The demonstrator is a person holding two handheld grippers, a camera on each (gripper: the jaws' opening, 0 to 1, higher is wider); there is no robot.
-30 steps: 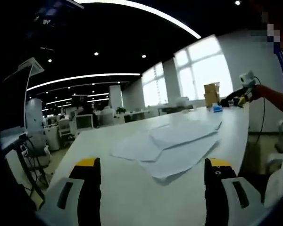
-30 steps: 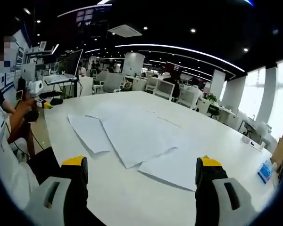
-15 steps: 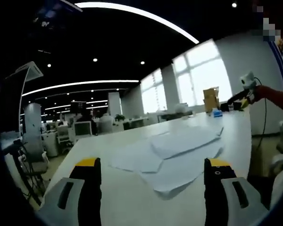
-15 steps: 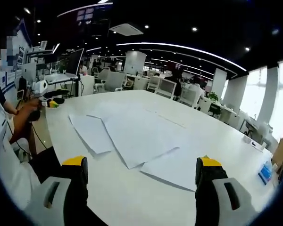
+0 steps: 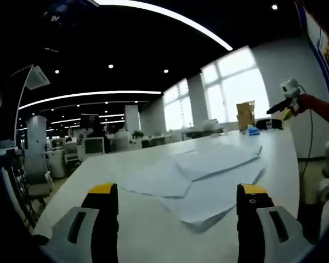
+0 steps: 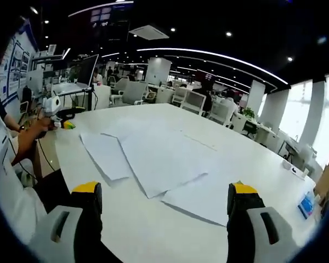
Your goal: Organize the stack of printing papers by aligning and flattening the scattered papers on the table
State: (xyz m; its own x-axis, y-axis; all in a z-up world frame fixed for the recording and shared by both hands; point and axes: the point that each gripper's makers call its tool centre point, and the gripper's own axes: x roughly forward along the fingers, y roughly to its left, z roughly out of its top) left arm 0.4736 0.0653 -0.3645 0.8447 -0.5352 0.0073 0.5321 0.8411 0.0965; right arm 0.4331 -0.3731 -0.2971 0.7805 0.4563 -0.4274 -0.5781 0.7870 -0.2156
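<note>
**Loose papers spread on the white table, both tools wide apart**

In the left gripper view, the left tool (image 5: pixel 172 205) hovers low over the white table (image 5: pixel 153 241), its jaws set apart with nothing between them. Ahead of it, the scattered papers (image 5: pixel 208 175) lie overlapping and fanned out, flat on the table. At the far end stand a cardboard box (image 5: pixel 245 112) and a small blue item (image 5: pixel 253 130).

In the right gripper view, the right tool (image 6: pixel 163 211) likewise has its jaws spread, gripping nothing. The papers (image 6: pixel 159 156) lie just beyond it, several sheets skewed across one another. The other tool (image 6: pixel 59 118) shows at the left edge, held in a person's hand (image 6: pixel 41 127)
</note>
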